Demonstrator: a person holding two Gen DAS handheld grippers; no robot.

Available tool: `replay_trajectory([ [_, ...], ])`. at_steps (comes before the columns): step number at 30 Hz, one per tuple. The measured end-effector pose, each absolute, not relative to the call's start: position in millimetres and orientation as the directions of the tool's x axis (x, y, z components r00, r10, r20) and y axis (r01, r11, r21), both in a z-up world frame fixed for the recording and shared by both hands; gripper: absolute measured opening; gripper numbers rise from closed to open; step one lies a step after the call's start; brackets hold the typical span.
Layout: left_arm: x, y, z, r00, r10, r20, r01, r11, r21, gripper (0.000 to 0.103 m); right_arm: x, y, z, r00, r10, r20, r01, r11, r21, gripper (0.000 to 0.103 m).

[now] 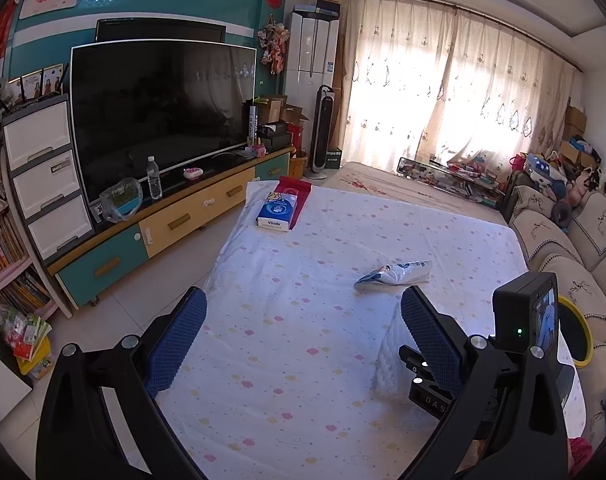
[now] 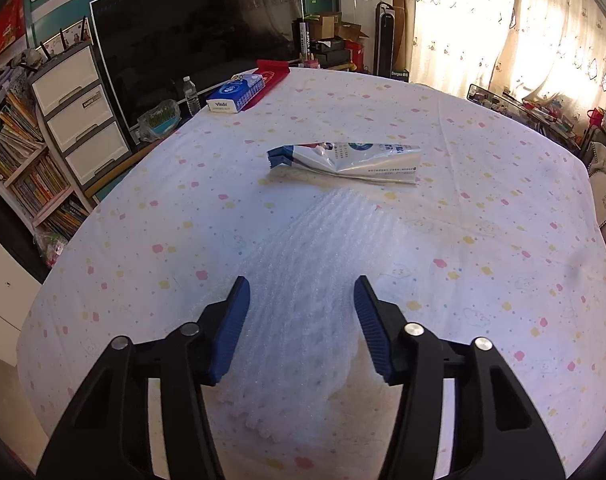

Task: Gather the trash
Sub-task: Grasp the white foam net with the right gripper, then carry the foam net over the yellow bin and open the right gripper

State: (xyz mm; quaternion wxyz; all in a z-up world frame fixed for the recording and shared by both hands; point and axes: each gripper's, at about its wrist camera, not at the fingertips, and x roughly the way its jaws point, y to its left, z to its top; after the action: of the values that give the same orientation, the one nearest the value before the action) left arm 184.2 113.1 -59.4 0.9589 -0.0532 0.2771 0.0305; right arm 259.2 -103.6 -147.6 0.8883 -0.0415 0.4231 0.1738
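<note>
A crumpled white and blue plastic wrapper (image 1: pixel 393 274) lies on the table's flowered cloth (image 1: pixel 295 320); it also shows in the right wrist view (image 2: pixel 343 160). A sheet of white bubble wrap (image 2: pixel 303 300) lies on the cloth in front of it, running between my right gripper's fingers. My right gripper (image 2: pixel 302 320) is open over the bubble wrap, fingers on either side. My left gripper (image 1: pixel 299 332) is open and empty above the cloth, left of the right gripper's body (image 1: pixel 523 320); the bubble wrap (image 1: pixel 391 356) shows beside its right finger.
A blue Vinda tissue pack (image 1: pixel 277 212) lies on a red folder (image 1: pixel 299 196) at the table's far left corner. A TV cabinet (image 1: pixel 163 228) with a large TV, water bottle (image 1: pixel 154 178) and bag stands left. A sofa (image 1: pixel 563 240) runs along the right. A yellow-rimmed bin (image 1: pixel 577 332) is at right.
</note>
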Motion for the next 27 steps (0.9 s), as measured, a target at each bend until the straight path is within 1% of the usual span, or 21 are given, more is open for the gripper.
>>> replay_trajectory([
  [2,183.9,110.1,-59.3,0.845,0.029,-0.534,-0.086,0.993,-0.082,0.096,258.4,-107.4,-146.0,0.586,0.278,-0.761,-0.34,0.937,0.08,0.018],
  [3,183.9,108.7,-59.6,0.845,0.029,-0.534,-0.086,0.993,-0.081,0.096,258.5,-111.0,-145.2,0.583,0.291,-0.759,-0.339,0.936,0.098,0.017],
  [4,184.1,108.9,-59.5,0.845,0.03,-0.534,-0.086,0.993,-0.081,0.096,258.8,-114.9,-143.9,0.582,0.299,-0.756,-0.335,0.936,0.112,0.013],
  [9,185.0,105.9,-60.1,0.844,0.027,-0.536,-0.082,0.994,-0.079,0.096,254.0,-146.2,-128.4,0.619,0.316,-0.719,-0.298,0.941,0.157,0.012],
  [14,189.0,94.5,-62.3,0.837,0.017,-0.547,-0.066,0.995,-0.07,0.096,247.7,-197.3,-105.9,0.684,0.28,-0.674,-0.224,0.96,0.171,0.012],
  [20,195.9,77.1,-64.4,0.832,0.005,-0.555,-0.044,0.997,-0.056,0.096,247.9,-284.7,-89.2,0.758,0.136,-0.638,-0.073,0.99,0.124,0.012],
  [27,204.2,54.2,-67.6,0.823,-0.004,-0.569,-0.02,0.999,-0.036,0.096,249.2,-397.6,-94.0,0.778,-0.041,-0.626,0.131,0.986,0.099,0.013],
])
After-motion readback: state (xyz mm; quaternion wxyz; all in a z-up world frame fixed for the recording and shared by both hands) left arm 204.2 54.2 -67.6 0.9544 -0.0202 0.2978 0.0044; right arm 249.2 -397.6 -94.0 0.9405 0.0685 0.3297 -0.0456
